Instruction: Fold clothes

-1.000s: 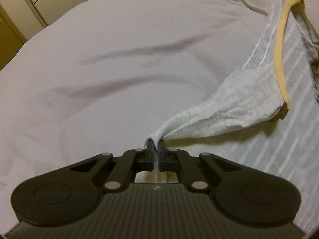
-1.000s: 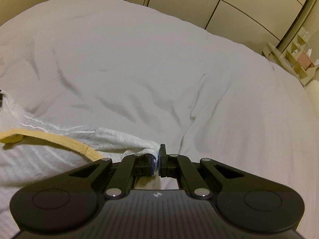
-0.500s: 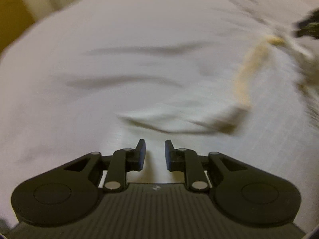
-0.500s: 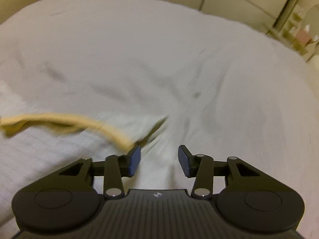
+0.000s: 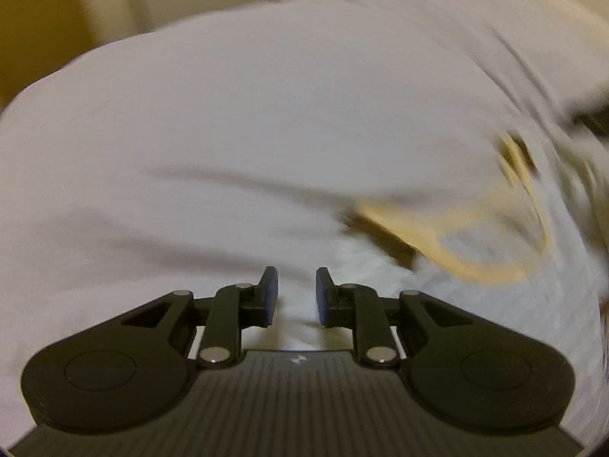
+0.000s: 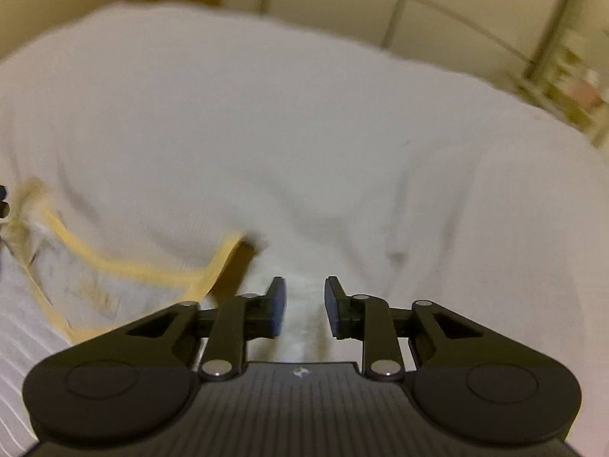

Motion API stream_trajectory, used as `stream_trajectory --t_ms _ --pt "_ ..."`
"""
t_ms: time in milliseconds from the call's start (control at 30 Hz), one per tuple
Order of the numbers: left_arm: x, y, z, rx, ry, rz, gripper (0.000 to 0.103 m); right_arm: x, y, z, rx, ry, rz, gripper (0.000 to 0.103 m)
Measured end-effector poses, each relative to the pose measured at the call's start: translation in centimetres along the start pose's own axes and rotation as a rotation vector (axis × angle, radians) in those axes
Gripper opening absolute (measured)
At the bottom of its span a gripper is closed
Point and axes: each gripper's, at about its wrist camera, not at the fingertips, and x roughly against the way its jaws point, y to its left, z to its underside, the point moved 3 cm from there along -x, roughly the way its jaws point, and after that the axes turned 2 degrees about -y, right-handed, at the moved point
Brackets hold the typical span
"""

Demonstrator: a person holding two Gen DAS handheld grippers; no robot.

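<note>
Two blurred wrist views over a bed w/ a white cover (image 5: 266, 133). The left claw (image 5: 296, 295) has its two fingers set apart w/ nothing between them, and the garment (image 5: 495, 251), pale striped cloth w/ a yellow trim band, lies on the bed at about 2 o'clock from it, near but not touching. The right claw (image 6: 304, 306) is likewise parted and empty, w/ the same garment (image 6: 95, 285) at about 9 to 10 o'clock, its yellow trim corner just beside the left finger; cupboard doors (image 6: 418, 11) at 12 o'clock.
</note>
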Motion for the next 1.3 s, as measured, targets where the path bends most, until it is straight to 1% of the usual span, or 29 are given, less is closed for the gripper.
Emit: stream_trajectory --t_ms 33,67,100,133,167,233,333,400,433,467,500,533,567,600,700,767,800,867,900,933,967,1067,1133,1167,1200,1233,1267,1300 --pt "0.6 0.6 0.5 0.009 0.005 -0.007 0.025 1.0 -0.4 0.2 -0.017 -0.011 0.005 0.029" --pt "1.3 1.3 0.9 0.018 0.010 -0.014 0.029 1.9 -0.8 0.3 -0.034 -0.021 0.011 0.037" --pt "1.9 1.9 1.4 0.026 0.016 -0.022 0.036 2.8 -0.5 1.7 -0.025 -0.002 0.012 0.043" --pt "2.6 2.4 2.5 0.022 0.037 -0.032 0.040 3.7 -0.2 3.0 -0.016 0.017 0.014 0.058" --pt "3.2 2.8 3.7 0.016 0.059 -0.045 0.042 4.6 0.1 4.4 -0.006 0.037 0.016 0.070" --pt "4.1 3.9 6.0 0.012 0.103 -0.066 0.051 6.4 0.8 7.1 0.013 0.076 0.018 0.072" --pt "5.1 5.3 9.3 0.041 0.161 -0.090 0.056 6.6 3.6 10.4 0.152 0.135 -0.001 0.072" --pt "5.4 5.8 10.9 0.057 0.192 -0.098 0.058 5.7 4.6 11.1 0.211 0.153 0.005 0.071" --pt "5.2 5.8 11.3 0.053 0.201 -0.089 0.058 4.9 4.3 10.7 0.209 0.159 0.014 0.061" --pt "5.0 5.8 11.6 0.049 0.209 -0.080 0.058 4.3 3.8 10.6 0.184 0.175 0.014 0.036" --pt "5.0 5.5 11.7 0.040 0.210 -0.066 0.058 3.9 3.4 10.5 0.144 0.195 0.012 0.025" --pt "5.0 5.2 11.8 0.031 0.211 -0.053 0.058 4.0 2.7 10.2 0.136 0.194 0.029 0.005" --pt "4.9 5.2 11.8 0.028 0.213 -0.051 0.058 4.1 2.0 10.0 0.128 0.192 0.046 0.000" --pt "4.9 5.2 11.8 0.026 0.214 -0.050 0.058 4.9 1.0 9.8 0.148 0.172 0.083 0.000" --pt "4.6 5.1 11.9 0.018 0.219 -0.046 0.058 6.4 -3.2 8.9 0.090 0.128 0.226 0.000" --pt "4.4 5.0 12.0 0.013 0.222 -0.043 0.059 7.2 -6.6 8.8 -0.026 0.119 0.325 0.000" --pt "4.3 5.0 12.1 0.011 0.223 -0.042 0.061 7.6 -7.3 9.0 -0.053 0.122 0.344 0.003" --pt "4.2 4.9 12.1 0.006 0.226 -0.039 0.062 8.3 -8.5 9.3 -0.106 0.127 0.382 0.020" --pt "4.1 4.9 12.2 0.003 0.228 -0.037 0.063 8.8 -7.9 9.6 -0.101 0.119 0.381 0.026" --pt "4.0 4.9 12.2 0.001 0.229 -0.036 0.063 9.2 -7.3 10.0 -0.097 0.111 0.379 0.039" --pt "3.9 4.8 12.2 -0.001 0.231 -0.035 0.063 9.4 -6.4 10.4 -0.096 0.107 0.368 0.049" --pt "4.0 5.3 12.6 0.021 0.237 -0.025 0.063 10.0 -3.9 12.2 -0.121 0.126 0.317 0.053" --pt "4.1 5.6 12.8 0.030 0.241 -0.012 0.063 10.4 -2.2 13.7 -0.169 0.148 0.262 0.053" --pt "4.1 5.7 12.9 0.033 0.242 -0.005 0.061 10.6 -1.6 14.3 -0.185 0.164 0.239 0.054" --pt "4.1 5.8 12.9 0.037 0.243 0.004 0.049 10.8 -1.0 14.9 -0.200 0.179 0.216 0.054" --pt "4.1 5.9 12.7 0.048 0.240 0.020 0.033 11.1 -0.4 15.3 -0.205 0.188 0.196 0.054" --pt "4.1 6.1 12.6 0.060 0.237 0.037 0.026 11.5 0.1 15.6 -0.208 0.194 0.176 0.054" --pt "4.1 6.2 12.4 0.071 0.234 0.053 0.008 11.9 0.9 15.9 -0.206 0.201 0.163 0.054"
